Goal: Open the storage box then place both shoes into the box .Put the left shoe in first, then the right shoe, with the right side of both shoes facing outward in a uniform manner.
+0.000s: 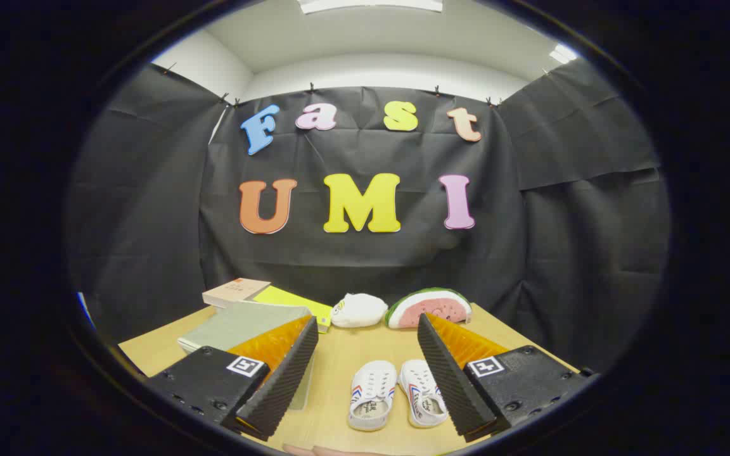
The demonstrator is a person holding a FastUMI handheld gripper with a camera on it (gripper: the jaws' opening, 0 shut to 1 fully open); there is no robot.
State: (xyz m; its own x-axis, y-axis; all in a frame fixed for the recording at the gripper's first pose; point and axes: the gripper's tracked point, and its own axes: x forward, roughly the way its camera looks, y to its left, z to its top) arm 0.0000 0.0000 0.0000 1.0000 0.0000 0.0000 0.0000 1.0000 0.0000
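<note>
A: Grey-green cardboard at our left, that is the storage box [238, 324], lid closed, lying flat on the wooden table [339, 367] behind the left finger. We think it waits there so we can lift the lid first.

B: Yes. And our gripper [365, 373] has its fingers wide apart, holding nothing.

A: Between them the two white shoes stand side by side, toes pointing away from us: the left shoe [372, 396], then the right shoe [423, 392], close to the right finger.

B: So they are easy to take one by one. Beyond, a white plush toy [358, 310] and a watermelon toy [429, 308] rest near the wall.
</note>
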